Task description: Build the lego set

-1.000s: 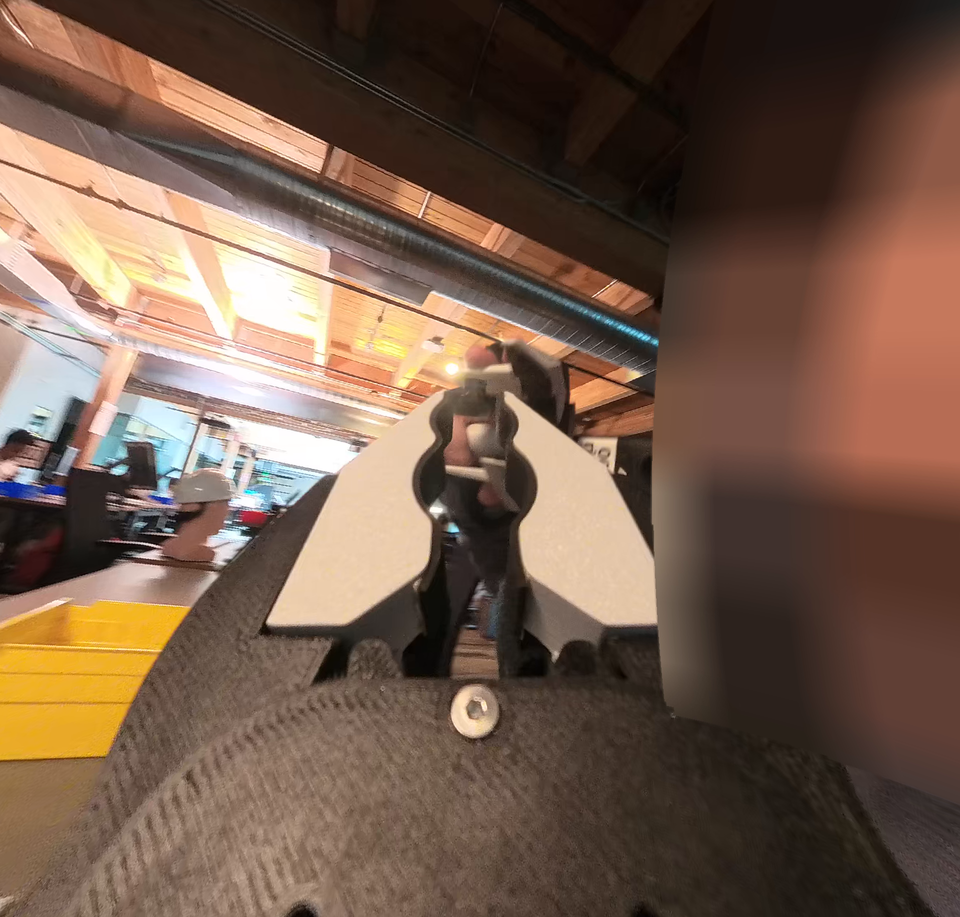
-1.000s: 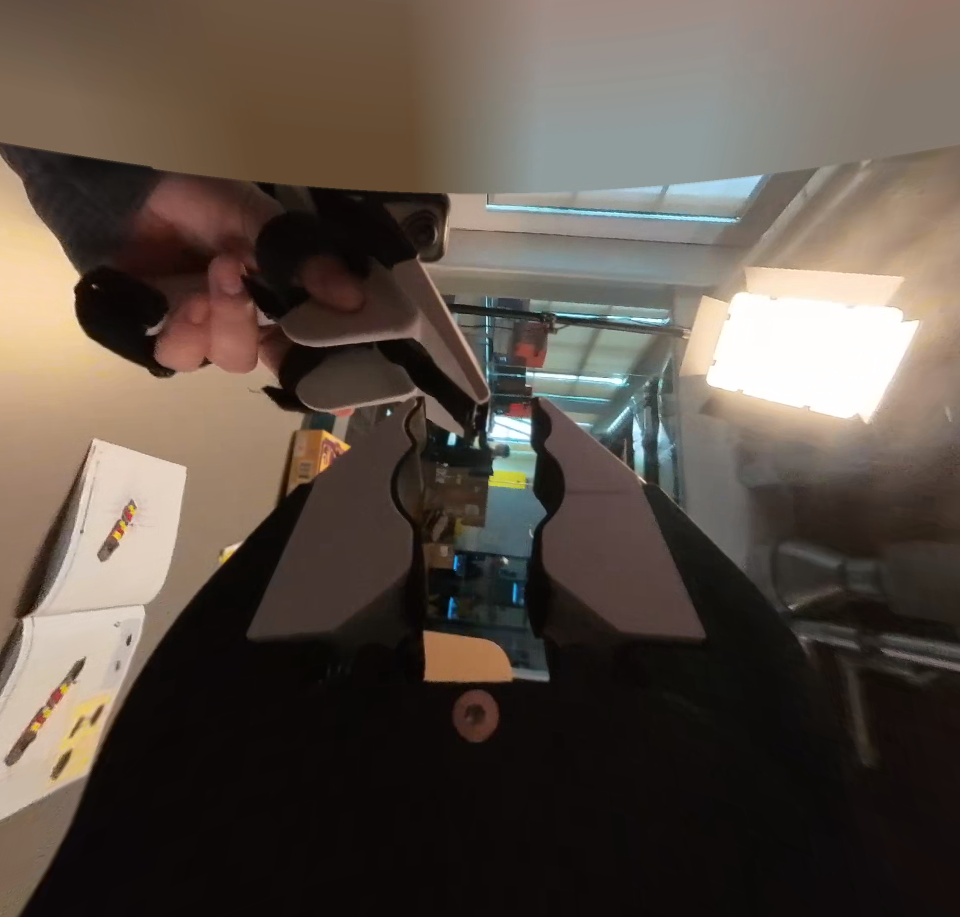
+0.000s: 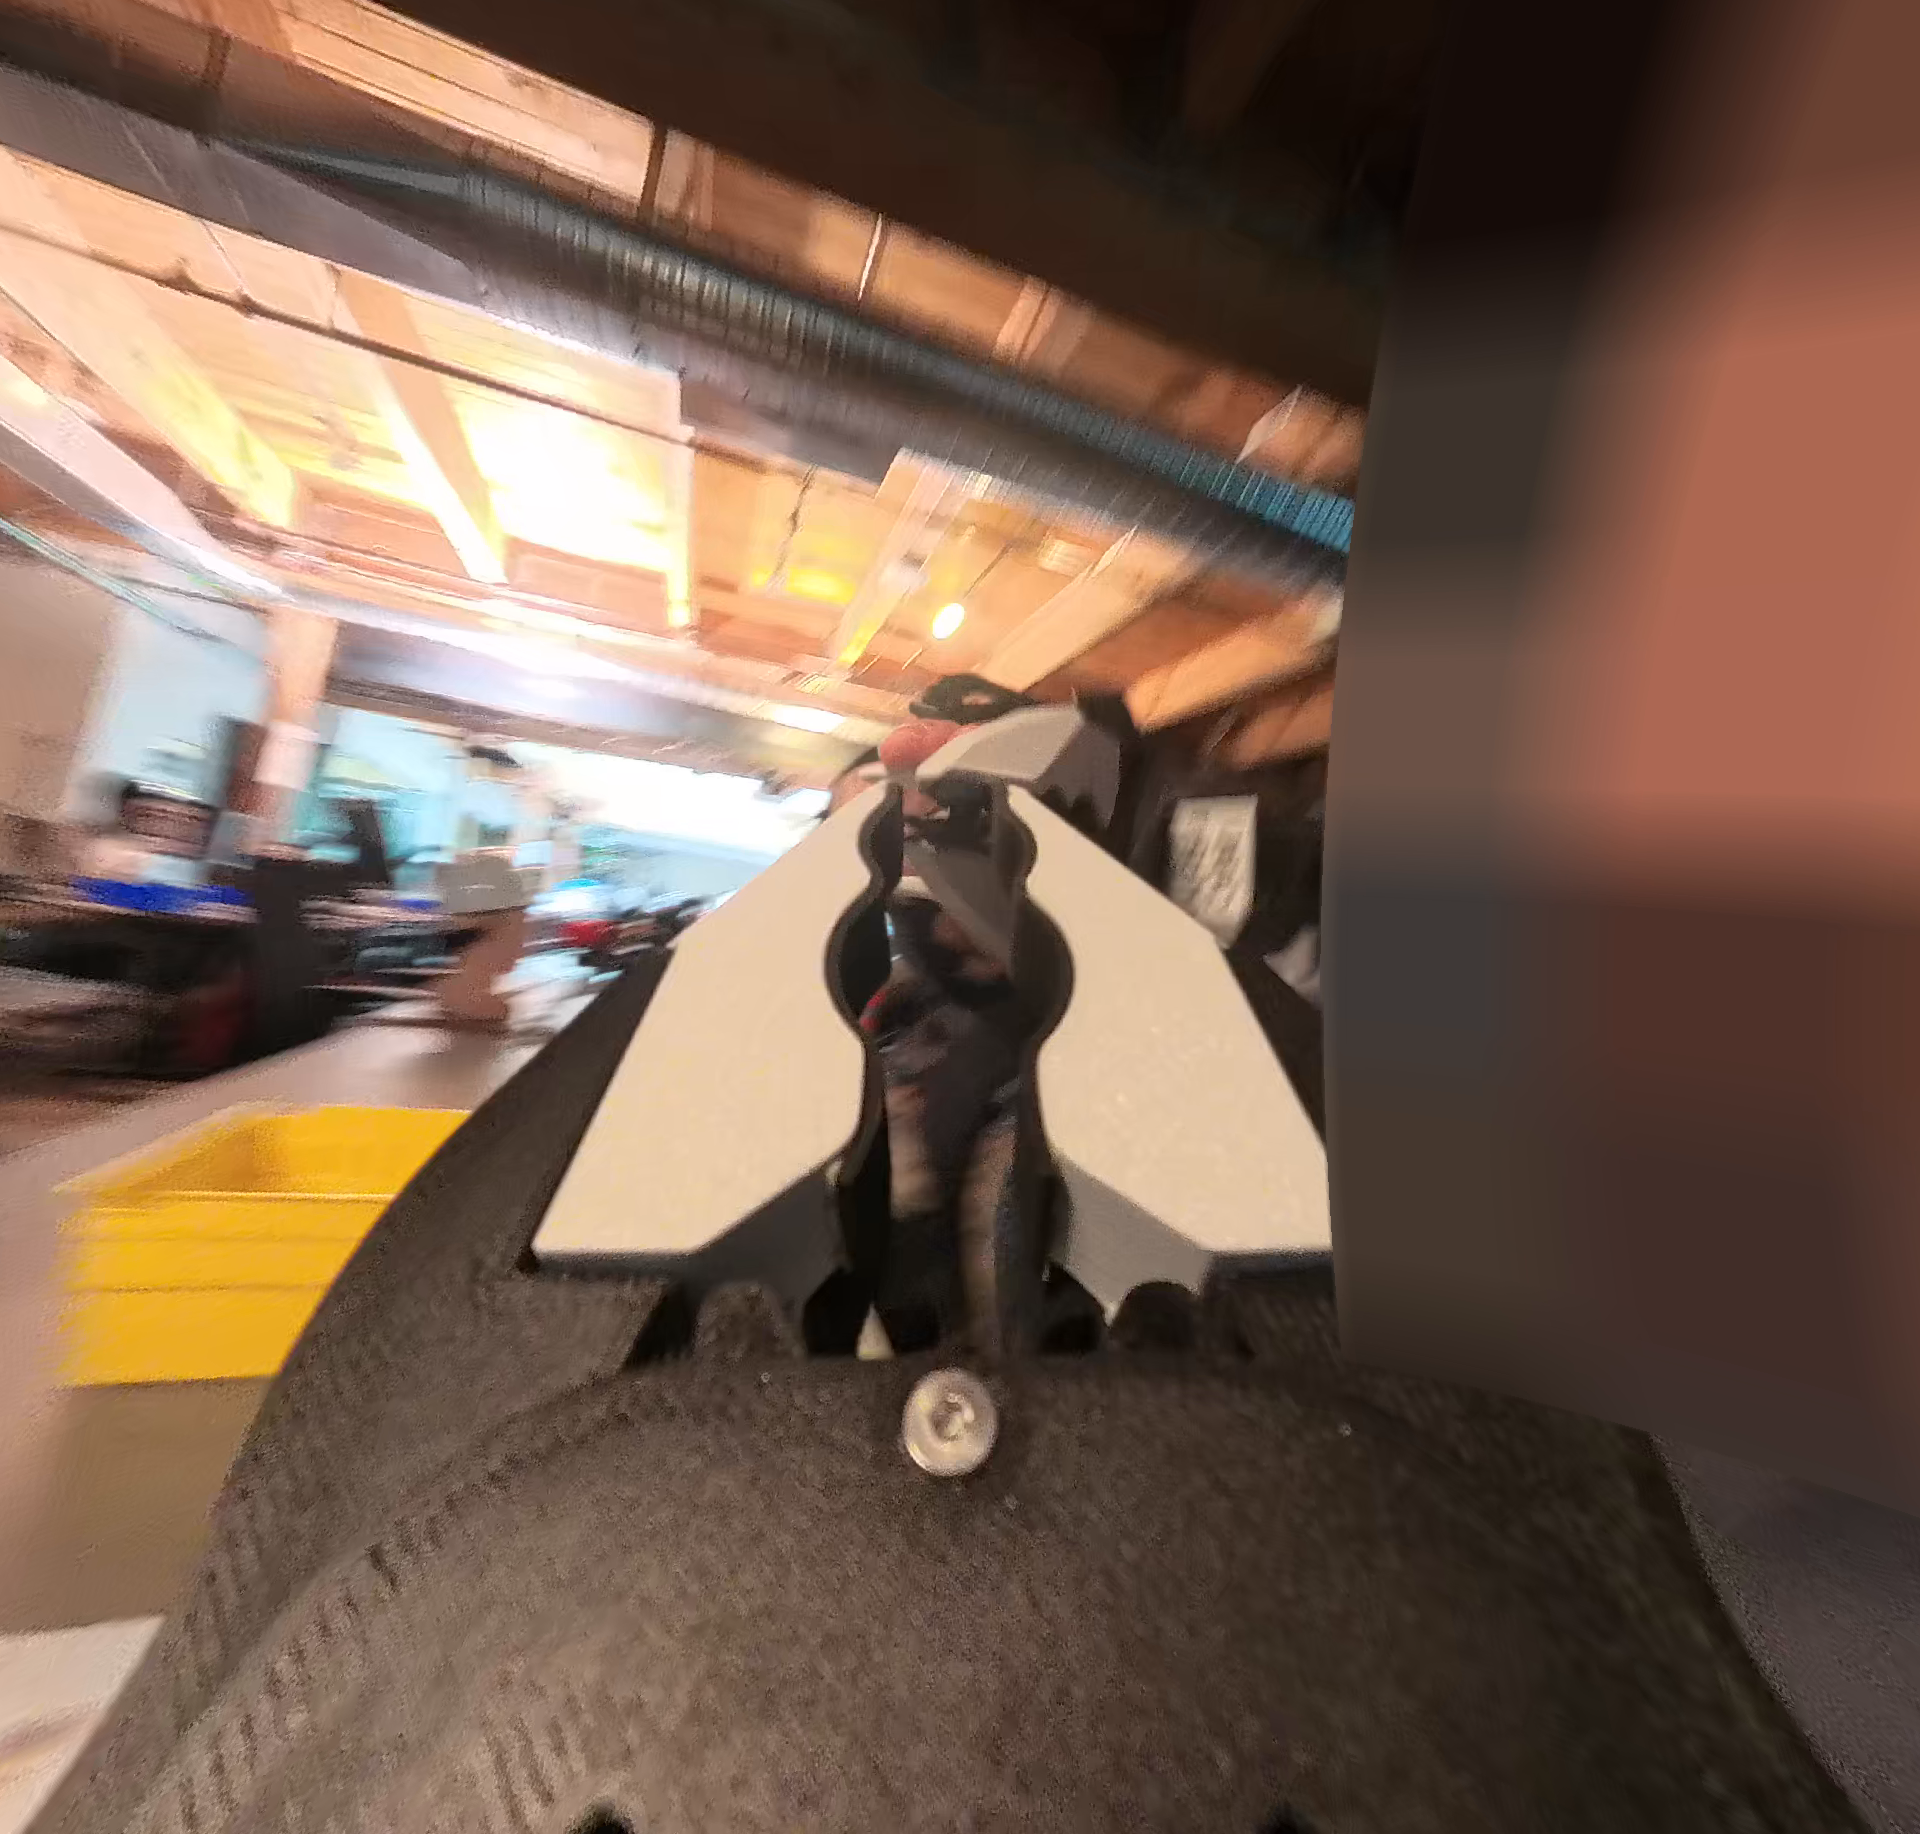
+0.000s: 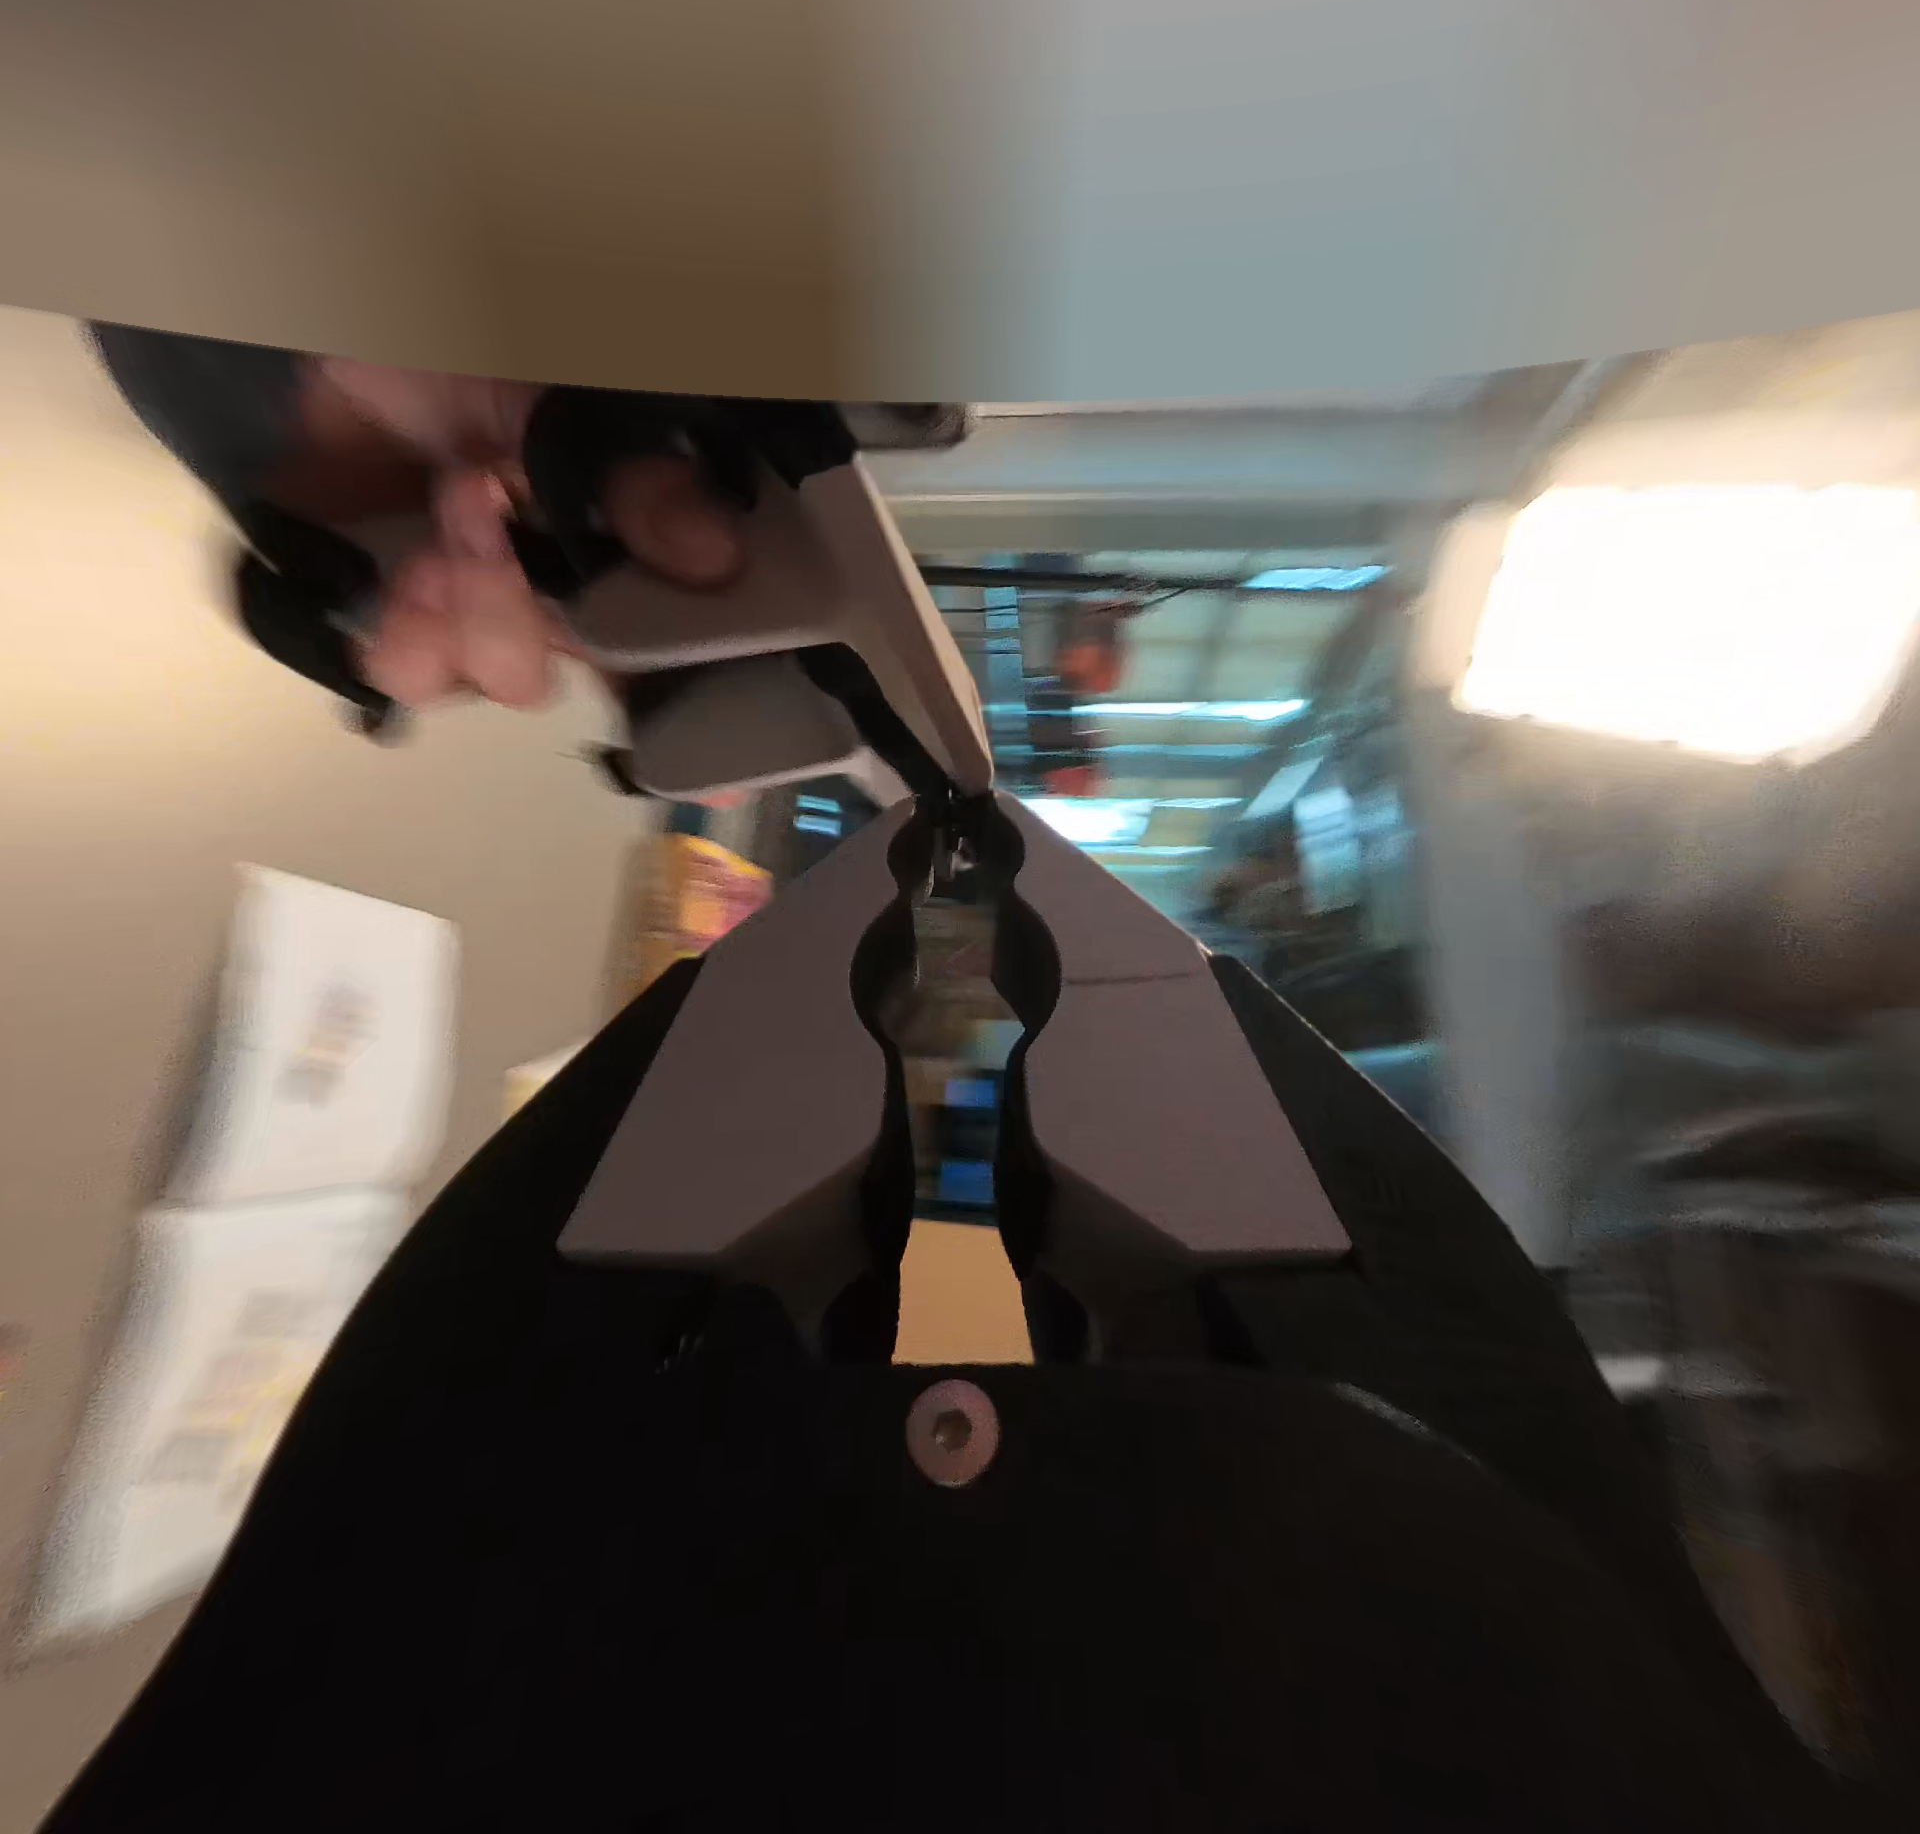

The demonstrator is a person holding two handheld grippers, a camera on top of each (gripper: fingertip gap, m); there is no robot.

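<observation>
both claws [image 3: 948, 816] [image 4: 954, 828] meet tip to tip, nearly closed; held piece unclear.

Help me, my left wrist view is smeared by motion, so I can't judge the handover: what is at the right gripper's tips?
Observer: In the right wrist view a small dark piece sits between the right gripper's tips; blur hides whether it is clamped.
Operator: Where is my left gripper there?
Observer: The left gripper points in from upper left, its tips meeting the right's at that piece.
Operator: Any instructions around?
Observer: An open booklet lies at the left, its pages blurred.
</observation>
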